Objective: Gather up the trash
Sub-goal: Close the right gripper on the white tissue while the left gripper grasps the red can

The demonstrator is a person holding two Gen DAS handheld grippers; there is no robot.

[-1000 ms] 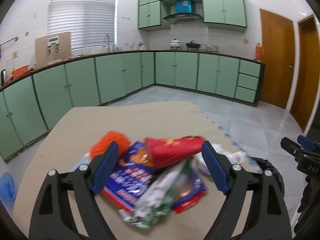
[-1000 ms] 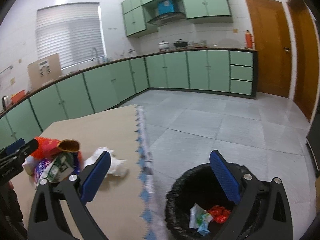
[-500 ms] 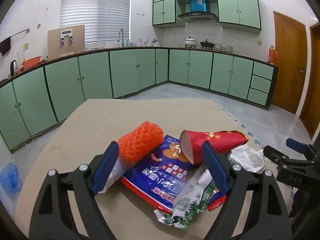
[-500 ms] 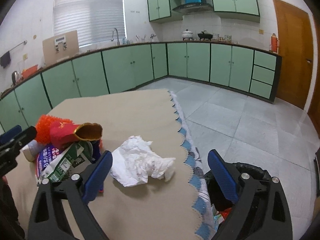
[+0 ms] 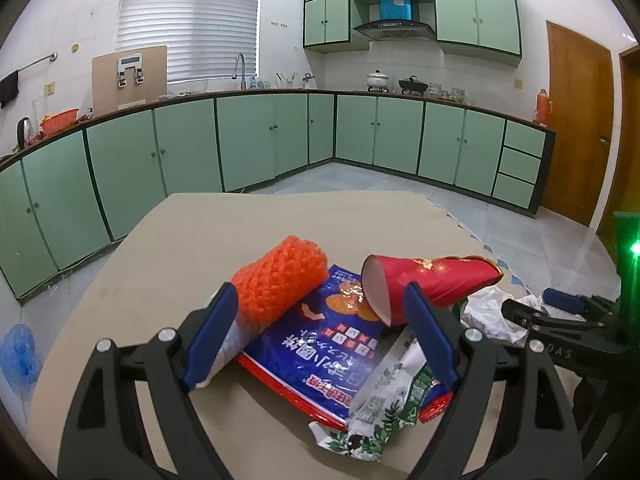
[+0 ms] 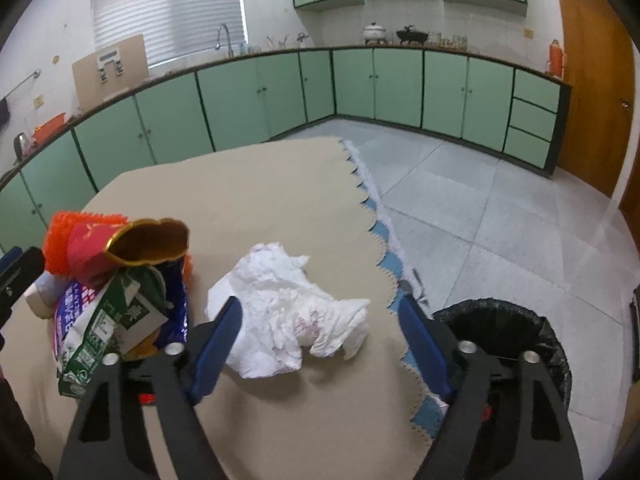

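Observation:
A pile of trash lies on the tan foam mat (image 5: pixel 280 224). It holds an orange foam net (image 5: pixel 280 282), a red paper cup (image 5: pixel 432 284) on its side, a blue snack bag (image 5: pixel 320 356) and a green-white carton (image 5: pixel 384 404). My left gripper (image 5: pixel 320 340) is open, its fingers either side of the bag. A crumpled white tissue (image 6: pixel 296 312) lies on the mat in front of my right gripper (image 6: pixel 320 344), which is open and empty. The cup (image 6: pixel 120 248) and carton (image 6: pixel 104 332) show at left.
A black-lined trash bin (image 6: pixel 508 336) stands on the tiled floor right of the mat's scalloped edge (image 6: pixel 380 240). Green kitchen cabinets (image 5: pixel 240 140) run along the far walls. A wooden door (image 5: pixel 576 120) is at right. A blue bag (image 5: pixel 18 356) lies on the floor at left.
My right gripper swung left from above the bin to the tissue. My left gripper moved in closer over the trash pile.

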